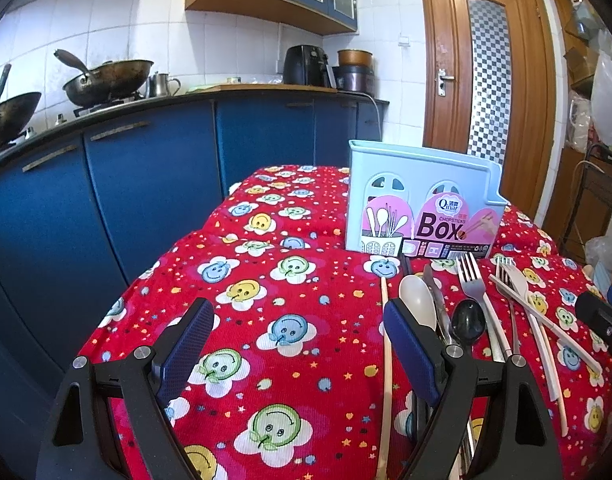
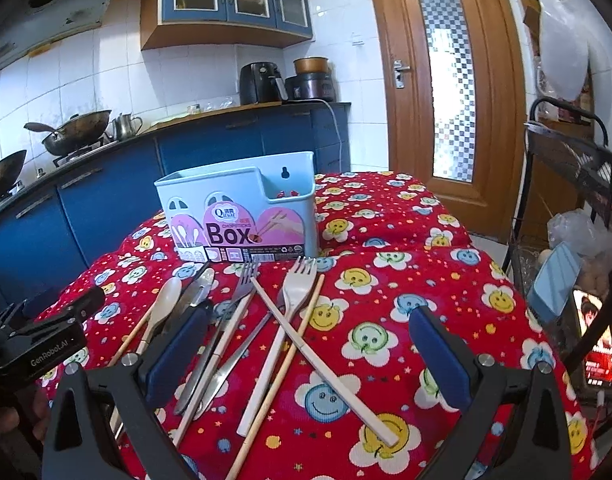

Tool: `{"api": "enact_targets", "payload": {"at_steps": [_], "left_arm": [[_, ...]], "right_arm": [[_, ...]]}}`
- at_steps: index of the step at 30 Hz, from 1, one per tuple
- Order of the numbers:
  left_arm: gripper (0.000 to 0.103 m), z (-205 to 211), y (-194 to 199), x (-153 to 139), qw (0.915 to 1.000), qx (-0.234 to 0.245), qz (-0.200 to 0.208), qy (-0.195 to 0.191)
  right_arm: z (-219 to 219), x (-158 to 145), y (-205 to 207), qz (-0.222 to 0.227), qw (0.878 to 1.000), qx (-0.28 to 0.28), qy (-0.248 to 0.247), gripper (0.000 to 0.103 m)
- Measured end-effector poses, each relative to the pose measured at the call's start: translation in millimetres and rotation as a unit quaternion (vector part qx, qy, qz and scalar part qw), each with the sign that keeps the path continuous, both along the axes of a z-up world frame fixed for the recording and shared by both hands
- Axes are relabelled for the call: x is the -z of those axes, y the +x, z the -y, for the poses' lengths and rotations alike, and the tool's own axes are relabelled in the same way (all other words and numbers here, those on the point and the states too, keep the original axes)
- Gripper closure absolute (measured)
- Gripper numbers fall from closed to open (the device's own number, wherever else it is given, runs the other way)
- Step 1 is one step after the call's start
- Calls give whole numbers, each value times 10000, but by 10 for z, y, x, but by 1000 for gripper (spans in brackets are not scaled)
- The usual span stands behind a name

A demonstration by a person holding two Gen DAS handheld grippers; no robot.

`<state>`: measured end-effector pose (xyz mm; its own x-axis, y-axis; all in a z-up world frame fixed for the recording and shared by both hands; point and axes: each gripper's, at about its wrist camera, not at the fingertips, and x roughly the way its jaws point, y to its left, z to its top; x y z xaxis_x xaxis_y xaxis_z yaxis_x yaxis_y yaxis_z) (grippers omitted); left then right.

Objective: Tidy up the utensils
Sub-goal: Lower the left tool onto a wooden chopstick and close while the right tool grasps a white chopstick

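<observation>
A light blue utensil box with a pink "Box" label stands upright on the red smiley-print cloth. In front of it lie loose utensils: a white spoon, a black spoon, a metal fork, a white plastic fork, a knife and several chopsticks. My left gripper hovers open over bare cloth, left of the pile. My right gripper stands open low over the crossed chopsticks and white fork. Neither holds anything.
The cloth-covered table drops off at the left and right. Blue kitchen cabinets with woks run behind. A wooden door is at the back right. A black wire rack with bags and a phone stands right.
</observation>
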<state>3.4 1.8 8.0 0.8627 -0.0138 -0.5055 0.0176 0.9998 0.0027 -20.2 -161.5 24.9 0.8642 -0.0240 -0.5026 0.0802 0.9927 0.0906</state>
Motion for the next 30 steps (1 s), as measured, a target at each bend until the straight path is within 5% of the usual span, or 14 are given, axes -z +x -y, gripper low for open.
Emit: {"api": "enact_targets", "payload": {"at_steps": [7,17,30], "left_arm": [[15,30,123,-143,9992,192,-266,212],[16,176,426,-58,9849,929,-1432,304],[32,286,673,128,9602,1401,-2363,509]], "right_arm": [[-17,-130,161,-465,9978,-325,-341,0],[-58,-126,429,-1288,9862,-866,-585,6],[65,92,814,-2498,9597,-1242,-352,62]]}}
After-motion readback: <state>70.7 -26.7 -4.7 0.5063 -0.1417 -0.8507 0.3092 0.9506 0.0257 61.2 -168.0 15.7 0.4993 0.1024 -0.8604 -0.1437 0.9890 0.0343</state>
